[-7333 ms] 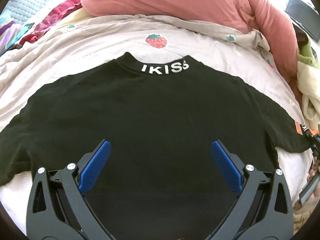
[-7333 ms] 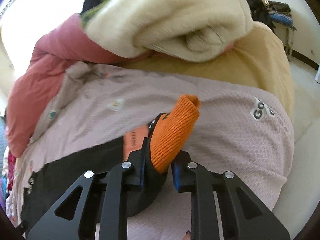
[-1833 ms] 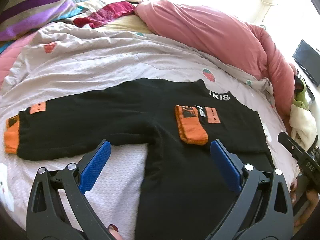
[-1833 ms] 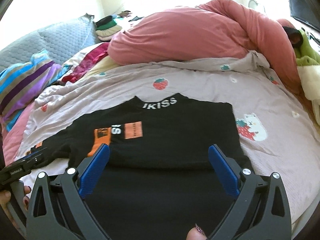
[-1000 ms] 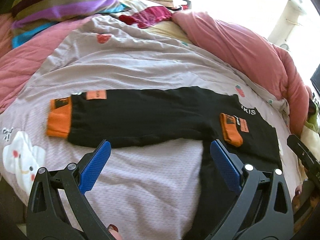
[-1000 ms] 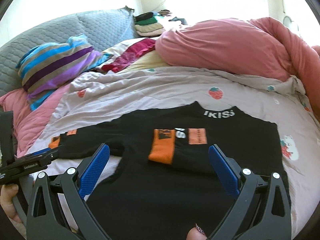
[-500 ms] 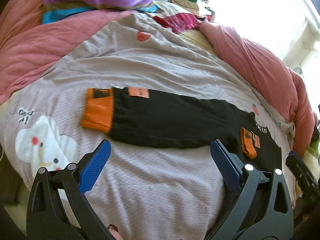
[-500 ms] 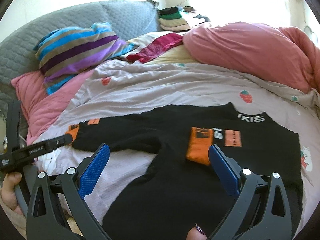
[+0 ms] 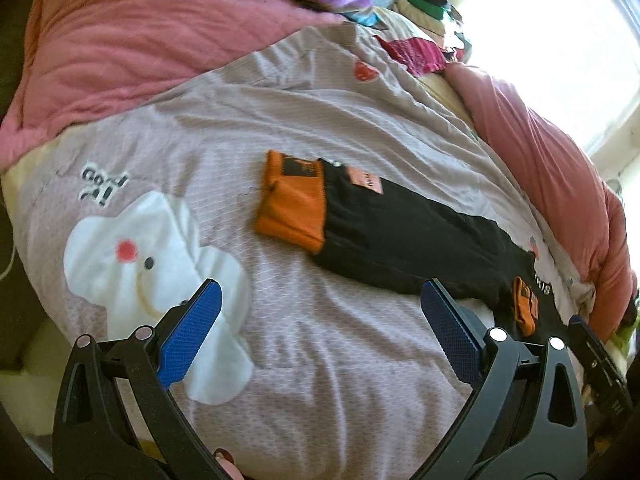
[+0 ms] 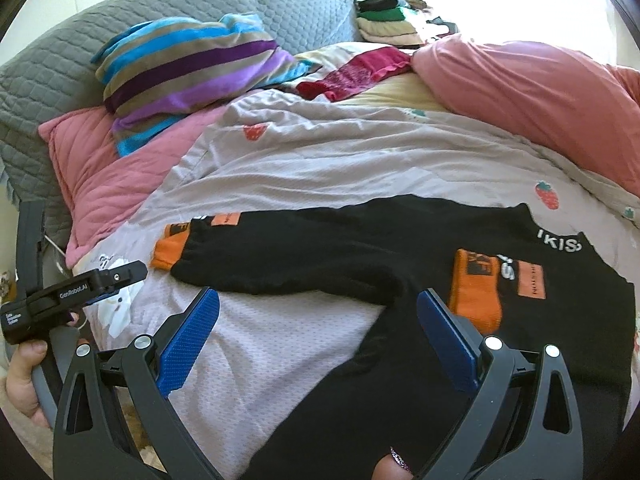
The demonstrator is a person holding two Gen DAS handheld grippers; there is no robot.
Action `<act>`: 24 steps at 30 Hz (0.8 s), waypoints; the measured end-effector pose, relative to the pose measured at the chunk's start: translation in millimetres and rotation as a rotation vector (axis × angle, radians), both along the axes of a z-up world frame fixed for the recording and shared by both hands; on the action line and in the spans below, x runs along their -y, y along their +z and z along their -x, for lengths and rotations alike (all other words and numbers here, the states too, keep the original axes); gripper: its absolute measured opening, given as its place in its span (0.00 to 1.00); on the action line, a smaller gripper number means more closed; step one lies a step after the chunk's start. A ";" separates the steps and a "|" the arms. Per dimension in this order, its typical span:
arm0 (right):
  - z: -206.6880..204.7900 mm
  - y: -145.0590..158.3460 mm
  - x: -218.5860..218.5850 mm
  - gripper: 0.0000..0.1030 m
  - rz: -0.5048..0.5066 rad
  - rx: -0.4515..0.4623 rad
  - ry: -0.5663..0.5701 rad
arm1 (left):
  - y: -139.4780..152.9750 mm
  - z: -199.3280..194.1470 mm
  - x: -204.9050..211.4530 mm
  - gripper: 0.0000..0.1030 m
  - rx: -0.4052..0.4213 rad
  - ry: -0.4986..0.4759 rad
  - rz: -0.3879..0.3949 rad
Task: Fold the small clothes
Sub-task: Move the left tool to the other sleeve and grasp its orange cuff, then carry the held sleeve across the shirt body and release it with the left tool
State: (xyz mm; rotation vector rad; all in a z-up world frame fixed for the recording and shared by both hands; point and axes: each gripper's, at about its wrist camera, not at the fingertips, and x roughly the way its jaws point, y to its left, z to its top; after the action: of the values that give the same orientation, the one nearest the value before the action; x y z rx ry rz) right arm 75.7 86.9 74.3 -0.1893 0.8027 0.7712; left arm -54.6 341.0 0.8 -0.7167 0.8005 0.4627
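Note:
A black sweatshirt (image 10: 360, 248) with "IKISS" on its collar lies flat on the bed. One sleeve is folded across the chest, its orange cuff (image 10: 476, 292) on the body. The other sleeve (image 9: 404, 236) stretches out sideways and ends in an orange cuff (image 9: 292, 204), which also shows in the right wrist view (image 10: 170, 248). My left gripper (image 9: 320, 320) is open and empty, hovering short of that outstretched cuff. My right gripper (image 10: 318, 324) is open and empty above the sweatshirt's lower body. The left gripper also shows from the side in the right wrist view (image 10: 76, 296).
The bed cover (image 9: 320, 380) is pale pink with a white bear print (image 9: 152, 260). A pink quilt (image 10: 540, 92) lies bunched at the back right. A striped pillow (image 10: 192, 68), a pink pillow (image 10: 112, 176) and stacked folded clothes (image 10: 384, 20) sit near the grey headboard.
Both grippers have swung left along the outstretched sleeve. The left gripper has come closer to its orange cuff. Both stay open and empty.

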 end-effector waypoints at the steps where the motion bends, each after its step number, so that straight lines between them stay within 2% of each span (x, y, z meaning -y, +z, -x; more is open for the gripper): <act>1: 0.9 -2.3 -2.7 0.96 0.004 -0.004 0.004 | -1.9 2.3 -2.3 0.91 0.004 0.008 0.008; 3: 2.6 -6.3 -7.1 0.96 0.011 -0.012 0.012 | -5.8 6.7 -7.4 0.84 0.026 0.019 0.040; 5: 4.9 -10.5 -11.1 0.96 0.017 -0.020 0.022 | -8.3 8.2 -9.6 0.61 0.047 0.021 0.071; 7: 7.1 -14.6 -13.6 0.96 0.021 -0.028 0.029 | -11.4 6.1 -11.7 0.51 0.071 0.010 0.107; 15: 12.3 -27.6 -21.4 0.96 0.033 -0.056 0.053 | -35.3 -17.9 -23.8 0.49 0.084 0.041 0.190; 24: 6.4 -35.8 -17.8 0.96 0.026 -0.081 0.033 | -46.6 -42.6 -41.3 0.49 0.088 0.125 0.163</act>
State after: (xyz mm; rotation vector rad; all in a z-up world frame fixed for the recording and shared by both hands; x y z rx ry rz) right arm 69.2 104.7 38.5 -0.1961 0.8890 0.8038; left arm -12.0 382.2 -45.8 -0.9360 0.7189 0.4784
